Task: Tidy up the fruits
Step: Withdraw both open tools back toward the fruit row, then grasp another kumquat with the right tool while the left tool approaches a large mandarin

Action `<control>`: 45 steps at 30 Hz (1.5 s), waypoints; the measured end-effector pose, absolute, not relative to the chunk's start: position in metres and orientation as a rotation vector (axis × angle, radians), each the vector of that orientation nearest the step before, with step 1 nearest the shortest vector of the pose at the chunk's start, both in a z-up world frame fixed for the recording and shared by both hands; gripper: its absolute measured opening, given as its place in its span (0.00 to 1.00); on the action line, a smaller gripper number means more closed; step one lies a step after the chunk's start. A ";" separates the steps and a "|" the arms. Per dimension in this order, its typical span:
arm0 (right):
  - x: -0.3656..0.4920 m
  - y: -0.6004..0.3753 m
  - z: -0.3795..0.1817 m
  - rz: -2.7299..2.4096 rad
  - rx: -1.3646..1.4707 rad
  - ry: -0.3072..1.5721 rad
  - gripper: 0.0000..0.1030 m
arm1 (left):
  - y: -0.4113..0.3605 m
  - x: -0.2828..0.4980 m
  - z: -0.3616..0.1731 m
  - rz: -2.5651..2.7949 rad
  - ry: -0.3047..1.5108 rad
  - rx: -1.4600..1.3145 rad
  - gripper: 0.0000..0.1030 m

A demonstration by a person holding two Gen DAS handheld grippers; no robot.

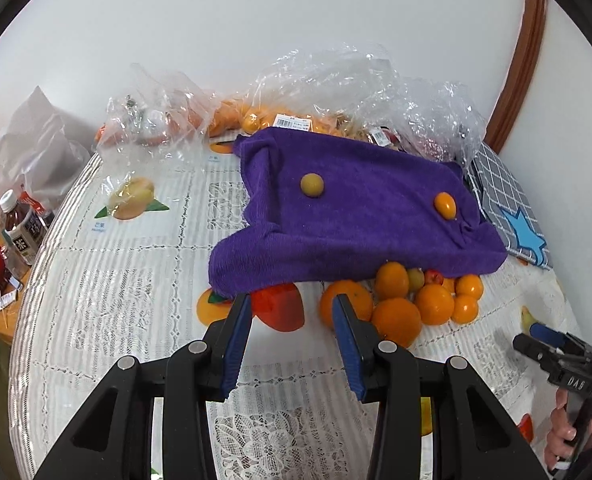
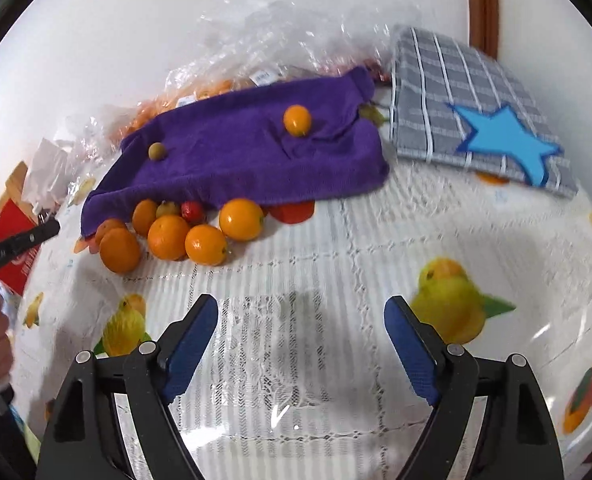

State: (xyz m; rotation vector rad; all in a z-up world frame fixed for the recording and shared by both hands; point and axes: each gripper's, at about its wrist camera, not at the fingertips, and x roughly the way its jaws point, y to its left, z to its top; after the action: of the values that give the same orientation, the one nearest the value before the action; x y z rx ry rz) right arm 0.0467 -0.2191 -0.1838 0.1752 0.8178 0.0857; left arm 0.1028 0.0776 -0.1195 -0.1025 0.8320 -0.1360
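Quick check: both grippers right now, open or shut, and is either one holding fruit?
Left gripper: open partway, nothing held; round orange fruits lie ahead.
Right gripper: open wide, empty, over the white lace tablecloth.

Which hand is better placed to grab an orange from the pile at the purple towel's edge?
Left, probably. The left gripper is empty, with its fingertips already at the oranges beside the purple towel. The right gripper is open over bare tablecloth, short of them.
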 end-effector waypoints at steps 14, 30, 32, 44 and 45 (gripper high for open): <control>0.075 -0.198 -0.179 0.121 0.074 0.664 0.73 | 0.079 0.113 -0.161 -0.176 0.823 -0.118 0.32; 0.125 -0.186 -0.191 0.220 0.216 0.733 0.41 | 0.078 0.115 -0.168 -0.225 0.838 -0.166 0.31; 0.126 -0.193 -0.191 0.261 0.255 0.743 0.34 | 0.078 0.115 -0.168 -0.236 0.834 -0.171 0.31; 0.118 -0.218 -0.195 0.188 0.220 0.750 0.37 | 0.078 0.113 -0.168 -0.310 0.837 -0.218 0.31; 0.118 -0.217 -0.194 0.177 0.208 0.738 0.37 | 0.077 0.112 -0.168 -0.322 0.837 -0.227 0.31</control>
State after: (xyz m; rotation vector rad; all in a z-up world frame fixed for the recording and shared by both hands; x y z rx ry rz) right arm 0.1176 -0.2167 -0.1939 0.2076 0.7380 0.1770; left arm 0.1122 0.0774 -0.1677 -0.2270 0.8367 -0.3222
